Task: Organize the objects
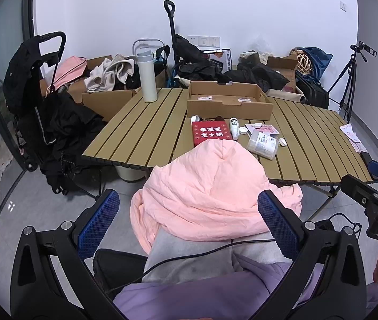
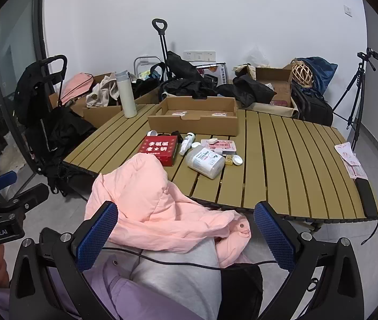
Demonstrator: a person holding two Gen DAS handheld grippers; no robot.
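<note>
Slatted table, cardboard tray, white flask, red box, plastic jar

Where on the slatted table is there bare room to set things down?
Free: the wide stretch of table between the clear jar and the pink packets at the right edge; also the left slats between the white bottle and red box. Crowded: the cluster in front of the cardboard tray.
</note>
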